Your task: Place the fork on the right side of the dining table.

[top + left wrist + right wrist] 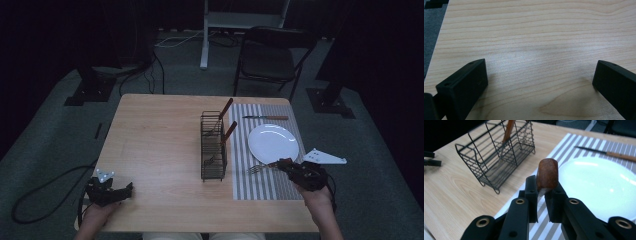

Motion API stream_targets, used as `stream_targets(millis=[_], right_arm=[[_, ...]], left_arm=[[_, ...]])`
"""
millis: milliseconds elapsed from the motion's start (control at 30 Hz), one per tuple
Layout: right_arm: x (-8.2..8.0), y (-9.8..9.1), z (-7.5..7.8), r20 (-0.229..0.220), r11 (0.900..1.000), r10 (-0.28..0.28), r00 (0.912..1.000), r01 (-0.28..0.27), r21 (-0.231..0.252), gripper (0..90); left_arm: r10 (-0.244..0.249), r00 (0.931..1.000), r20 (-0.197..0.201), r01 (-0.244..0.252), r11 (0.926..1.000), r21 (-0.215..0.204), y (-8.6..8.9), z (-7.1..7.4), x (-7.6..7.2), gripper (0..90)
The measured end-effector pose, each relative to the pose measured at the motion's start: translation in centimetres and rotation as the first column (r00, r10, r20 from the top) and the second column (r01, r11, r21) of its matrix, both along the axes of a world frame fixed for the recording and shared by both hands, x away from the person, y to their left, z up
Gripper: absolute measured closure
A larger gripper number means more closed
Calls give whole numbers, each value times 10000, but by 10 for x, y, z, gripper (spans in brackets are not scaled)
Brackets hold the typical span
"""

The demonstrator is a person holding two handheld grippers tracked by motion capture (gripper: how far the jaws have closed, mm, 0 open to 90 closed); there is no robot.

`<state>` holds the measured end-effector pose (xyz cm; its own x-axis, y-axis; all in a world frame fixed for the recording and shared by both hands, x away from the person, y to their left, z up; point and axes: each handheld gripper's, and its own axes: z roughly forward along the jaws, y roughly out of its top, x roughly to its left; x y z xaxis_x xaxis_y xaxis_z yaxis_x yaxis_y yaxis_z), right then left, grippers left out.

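Item: place-setting scene, logged from my remote station. Right gripper [292, 167]: jaws closed tight on the wooden handle of a fork [261, 167], whose tines point toward nine o'clock and lie low over the striped placemat [255, 182], just beside the white plate [272, 142] at its seven o'clock. In the right gripper view the handle end [547, 176] stands up between the jaws, gripped near its butt. Left gripper [111, 191]: jaws spread wide, holding nothing, parked over bare wooden table [529, 37] at the near left corner, about seven o'clock on the tabletop. Other stock: a black wire cutlery caddy [213, 150] at table centre with two more wooden-handled utensils leaning in it; a wooden-handled knife [266, 118] lying across the mat at the plate's twelve o'clock. Risks, as I judge them: the grip sits far out on the handle, so the long tined end could pivot or droop if I swing quickly; the tines could scrape the plate rim or snag the caddy's wires, since the fork lies between the two. Open room: the mat's near strip at six o'clock of the plate is free, and the whole left half of the table is bare. The right gripper sits close to the table's right edge, and the left one hugs the near edge, so neither has much margin outward.
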<state>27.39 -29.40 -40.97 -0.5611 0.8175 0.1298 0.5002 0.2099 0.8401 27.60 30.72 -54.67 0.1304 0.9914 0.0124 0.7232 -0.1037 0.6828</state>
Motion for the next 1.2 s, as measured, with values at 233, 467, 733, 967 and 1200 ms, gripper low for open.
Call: stream_targets(millis=[233,467,733,967,1200], right_arm=[[-5,-7,-17,-423,9993,-207,9989,219,290,811],[-4,-12,-28,-755,9974,-503,9959,540,467,811],[-3,-21,-37,-999,9907,-803,9918,905,1018,809],[-4,-26,-43,-793,9926,-1070,9911,1111,489,703],[-2,-38,-54,-958,9906,-1313,9867,1344,263,641]], left_arm=[[0,10000,2,0,10000,0,0,0,0,2],[14,10000,17,-14,10000,-18,0,0,0,2],[12,10000,10,-12,10000,-14,0,0,0,2],[12,10000,10,-12,10000,-13,0,0,0,2],[54,10000,-11,-54,10000,-6,0,0,0,2]])
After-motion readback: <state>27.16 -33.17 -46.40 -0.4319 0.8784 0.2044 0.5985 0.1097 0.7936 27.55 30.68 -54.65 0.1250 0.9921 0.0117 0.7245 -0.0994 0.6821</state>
